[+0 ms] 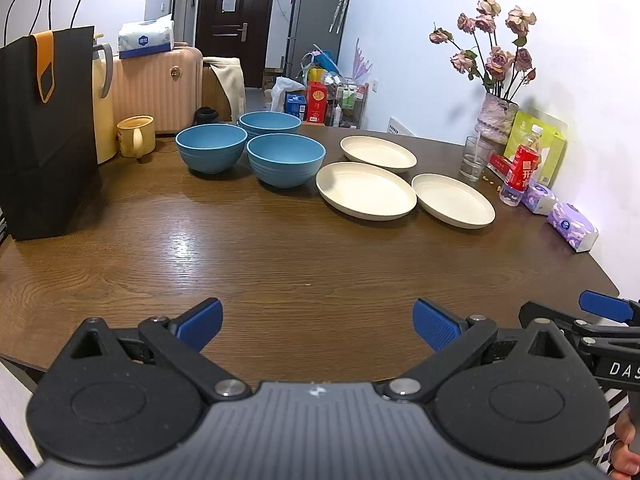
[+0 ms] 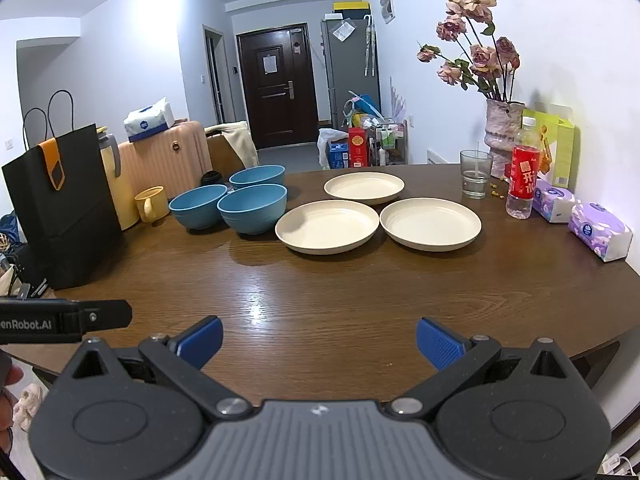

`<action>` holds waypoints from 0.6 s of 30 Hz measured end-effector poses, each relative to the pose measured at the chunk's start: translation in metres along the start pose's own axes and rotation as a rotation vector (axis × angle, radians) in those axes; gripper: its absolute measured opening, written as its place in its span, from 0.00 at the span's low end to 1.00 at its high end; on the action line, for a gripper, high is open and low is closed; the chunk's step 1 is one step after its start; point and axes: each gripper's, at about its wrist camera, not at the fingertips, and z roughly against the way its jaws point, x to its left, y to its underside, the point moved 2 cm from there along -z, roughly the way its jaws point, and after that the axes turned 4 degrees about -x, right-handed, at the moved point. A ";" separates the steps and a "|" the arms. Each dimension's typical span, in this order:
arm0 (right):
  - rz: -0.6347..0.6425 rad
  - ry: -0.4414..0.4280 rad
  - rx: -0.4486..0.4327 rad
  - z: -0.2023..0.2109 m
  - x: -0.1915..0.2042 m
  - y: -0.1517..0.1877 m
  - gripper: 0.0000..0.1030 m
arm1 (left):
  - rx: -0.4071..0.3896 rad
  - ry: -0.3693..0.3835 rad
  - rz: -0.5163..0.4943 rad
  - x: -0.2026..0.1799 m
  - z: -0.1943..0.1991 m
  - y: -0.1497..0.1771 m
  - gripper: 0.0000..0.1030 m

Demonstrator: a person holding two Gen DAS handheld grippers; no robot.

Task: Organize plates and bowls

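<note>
On the dark brown wooden surface (image 2: pixel 320 300), far side: three blue ribbed bowls and three cream round shallow plates, all upright, none stacked.

Bowls, left cluster: left blue bowl (image 2: pixel 198 205), front blue bowl (image 2: pixel 253 208), rear blue bowl (image 2: pixel 257 176). Left and front bowls sit side by side, about touching at the rims; rear bowl is just behind them, contact not clear.

Plates, right of the bowls: front-left cream plate (image 2: pixel 327 226), front-right cream plate (image 2: pixel 430 223), rear cream plate (image 2: pixel 364 187). Front-left plate is just beside the front bowl. The two front plates nearly meet at the rims; rear plate sits behind the gap between them.

Left tongs (image 1: pixel 318 322): spread wide, nothing between the blue pads, over the bare near part of the surface, well apart from the bowls. Right tongs (image 2: pixel 319 340): same, spread wide and empty, well short of the plates. Each tool shows at the edge of the other's view.

Other stuff: black paper bag with an orange tab (image 2: pixel 60 208) at left, yellow mug (image 2: pixel 151 203) between it and the bowls, clear drinking glass (image 2: pixel 475 174), red-label water bottle (image 2: pixel 523 172), vase of dried pink roses (image 2: pixel 502 132) and two purple tissue packs (image 2: pixel 600 230) along the right wall.
</note>
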 end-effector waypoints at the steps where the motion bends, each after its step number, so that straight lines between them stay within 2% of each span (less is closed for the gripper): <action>1: 0.001 0.000 0.000 -0.001 0.001 0.000 1.00 | 0.000 0.000 0.000 0.000 0.000 0.000 1.00; 18: 0.012 -0.005 -0.002 -0.003 0.007 -0.001 1.00 | -0.008 -0.010 0.021 0.007 0.001 -0.003 1.00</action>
